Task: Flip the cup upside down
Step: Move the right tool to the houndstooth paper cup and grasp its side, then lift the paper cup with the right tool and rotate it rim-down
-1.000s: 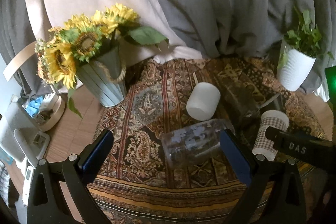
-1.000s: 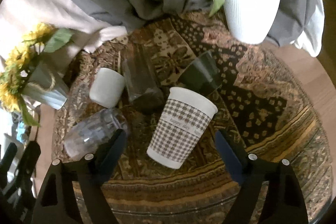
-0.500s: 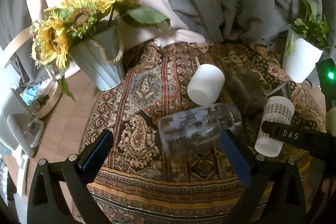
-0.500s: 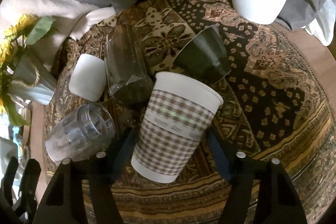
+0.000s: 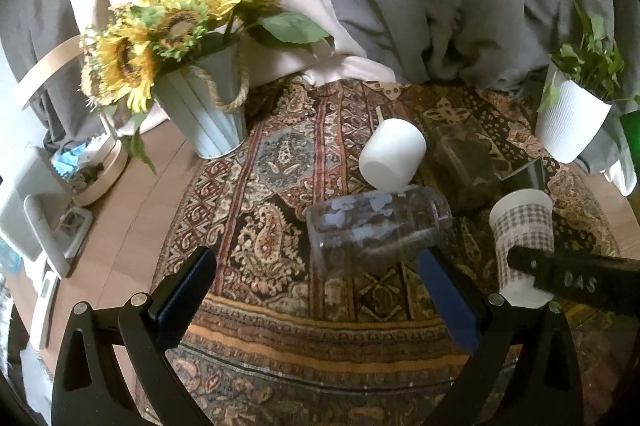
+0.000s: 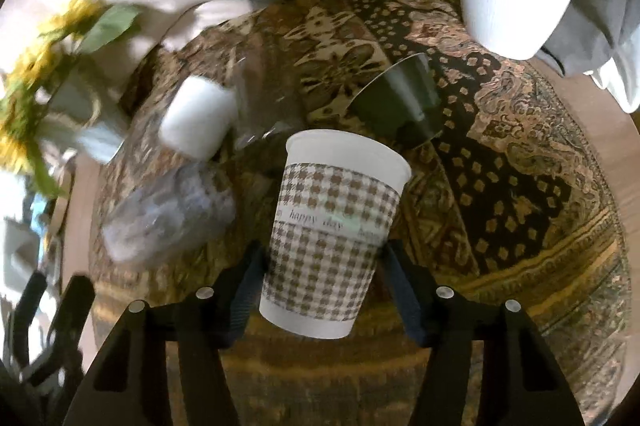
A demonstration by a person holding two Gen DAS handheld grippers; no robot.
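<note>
A checked brown-and-white paper cup [image 6: 332, 234] stands upright, mouth up, between my right gripper's fingers [image 6: 320, 290]; both pads press its lower sides, and it seems lifted a little off the patterned cloth. It also shows in the left wrist view [image 5: 522, 238] with the right gripper's finger [image 5: 576, 278] across its base. My left gripper [image 5: 320, 290] is open and empty, held above the cloth in front of a clear glass jar [image 5: 376, 226] lying on its side.
On the cloth also stand or lie a white cup [image 5: 392, 154], a clear tumbler [image 5: 464, 162] and a dark cup [image 6: 400, 106]. A sunflower bucket [image 5: 204, 118] stands back left, a white plant pot [image 5: 572, 122] back right. Grey drapes hang behind.
My right gripper has closed in from wide open onto the paper cup and moved forward. The left gripper has risen and pulled back a little, still open.
</note>
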